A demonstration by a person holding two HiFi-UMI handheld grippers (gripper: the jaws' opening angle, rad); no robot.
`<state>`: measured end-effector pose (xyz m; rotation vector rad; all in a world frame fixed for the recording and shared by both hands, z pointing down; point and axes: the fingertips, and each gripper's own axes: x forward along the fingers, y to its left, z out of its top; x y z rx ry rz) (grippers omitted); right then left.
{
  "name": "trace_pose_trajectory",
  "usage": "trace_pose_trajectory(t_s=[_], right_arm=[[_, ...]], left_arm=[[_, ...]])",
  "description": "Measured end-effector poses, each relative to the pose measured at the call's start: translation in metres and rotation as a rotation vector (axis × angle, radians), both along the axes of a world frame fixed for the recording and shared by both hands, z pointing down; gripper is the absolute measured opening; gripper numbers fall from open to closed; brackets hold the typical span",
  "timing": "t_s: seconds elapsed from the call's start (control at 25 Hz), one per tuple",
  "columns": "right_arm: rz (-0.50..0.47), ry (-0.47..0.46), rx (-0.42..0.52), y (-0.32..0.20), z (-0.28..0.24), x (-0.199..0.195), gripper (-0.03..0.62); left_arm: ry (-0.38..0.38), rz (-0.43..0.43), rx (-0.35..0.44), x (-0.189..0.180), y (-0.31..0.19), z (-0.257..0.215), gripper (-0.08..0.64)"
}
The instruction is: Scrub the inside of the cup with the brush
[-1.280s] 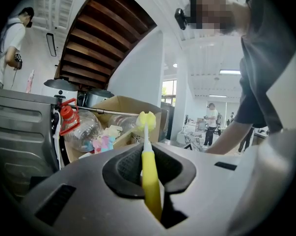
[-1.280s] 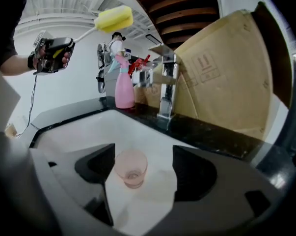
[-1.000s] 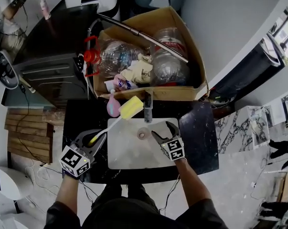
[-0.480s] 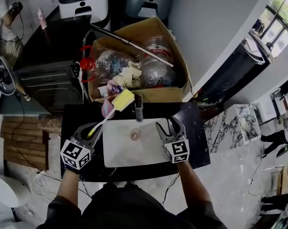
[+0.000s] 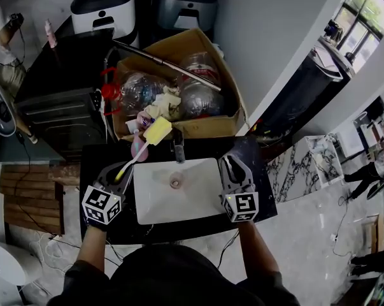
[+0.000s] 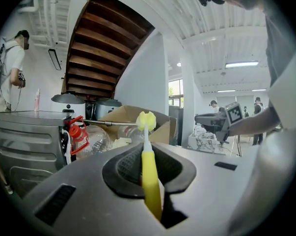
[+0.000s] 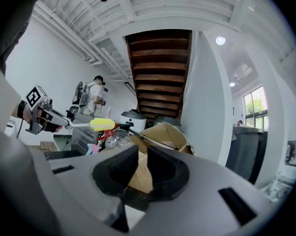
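My left gripper [image 5: 123,172] is shut on the yellow handle of a brush [image 5: 135,160] at the sink's left edge. The brush's yellow sponge head [image 5: 156,131] points up and away toward the cardboard box. In the left gripper view the handle [image 6: 150,181] is clamped between the pads. My right gripper [image 5: 234,162] hangs over the sink's right edge. Its jaws have just been closing to a narrow gap with nothing between them [image 7: 139,167]. A pink object [image 5: 138,148] sits left of the faucet; I cannot tell if it is the cup.
The white sink basin [image 5: 195,203] is set in a black counter [image 5: 263,171], with a faucet [image 5: 177,150] at its far edge. Behind stands a cardboard box [image 5: 207,127] of plastic bottles, with a dark cabinet [image 5: 55,110] to its left. A person [image 7: 91,100] stands far off.
The right gripper has come up out of the basin toward the right rim, and its jaws went from wide open to nearly closed. The left gripper with the brush has barely shifted.
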<state>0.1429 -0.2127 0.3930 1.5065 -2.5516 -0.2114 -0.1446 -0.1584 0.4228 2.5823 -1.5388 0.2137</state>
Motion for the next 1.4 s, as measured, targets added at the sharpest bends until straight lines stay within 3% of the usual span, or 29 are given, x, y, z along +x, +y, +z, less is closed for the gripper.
trace_pose_trajectory(t_s=[0.24,0.56,1.4], right_arm=[[0.045,-0.028,0.015,0.005,-0.012,0.014,0.002],[0.067,-0.063,0.012,0.005,-0.016,0.017,0.0],[0.059,-0.049,0.003,0.008,-0.011,0.021,0.0]], left_arm=[[-0.006,-0.011,0.001,-0.001,-0.001,-0.001,0.037],[-0.017,-0.019,-0.003,-0.004,-0.004,0.002,0.037],[-0.011,-0.022,-0.003,-0.001,-0.002,-0.001,0.037]])
